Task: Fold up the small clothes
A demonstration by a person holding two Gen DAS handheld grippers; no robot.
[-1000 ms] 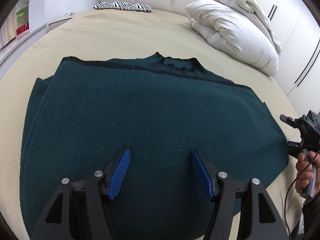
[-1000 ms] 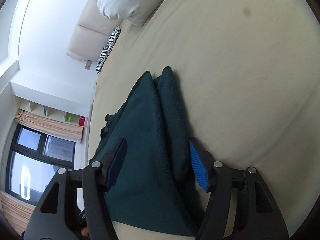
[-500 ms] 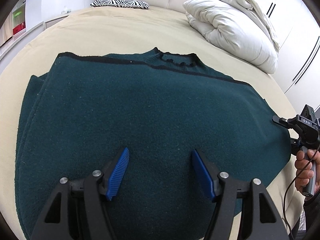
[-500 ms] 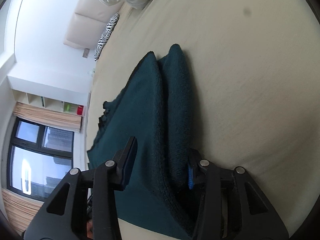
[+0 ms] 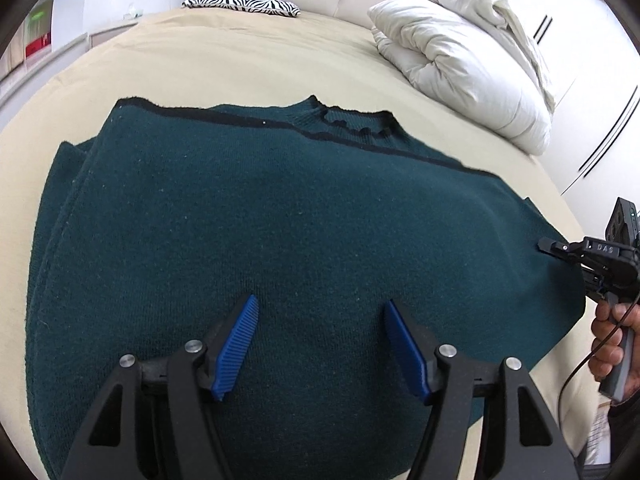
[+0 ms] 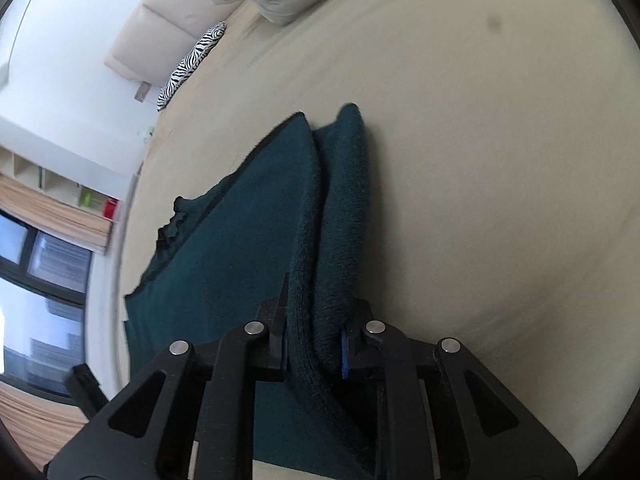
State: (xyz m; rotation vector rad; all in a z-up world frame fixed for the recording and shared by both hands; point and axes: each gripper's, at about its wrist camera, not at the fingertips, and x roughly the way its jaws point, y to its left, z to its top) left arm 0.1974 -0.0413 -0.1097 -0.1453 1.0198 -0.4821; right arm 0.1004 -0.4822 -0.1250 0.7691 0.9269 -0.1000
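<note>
A dark green sweater [image 5: 280,220] with black trim lies flat on the beige bed [image 5: 240,56], sleeves folded in and collar at the far side. My left gripper [image 5: 320,320] is open and hovers over the sweater's near middle, touching nothing. My right gripper [image 6: 314,312] is shut on the sweater's [image 6: 248,240] folded right edge, with thick folds of knit between the jaws. It also shows in the left wrist view [image 5: 560,250] at the sweater's right edge, held by a hand.
A white rolled duvet [image 5: 460,52] lies at the far right of the bed. A zebra-striped pillow [image 5: 240,0] sits by the padded headboard. White wardrobe doors [image 5: 600,112] stand to the right. A window and shelves [image 6: 40,208] show in the right wrist view.
My right gripper moved onto the sweater's right edge and closed from open to shut on the folded fabric. My left gripper stayed open over the sweater's middle.
</note>
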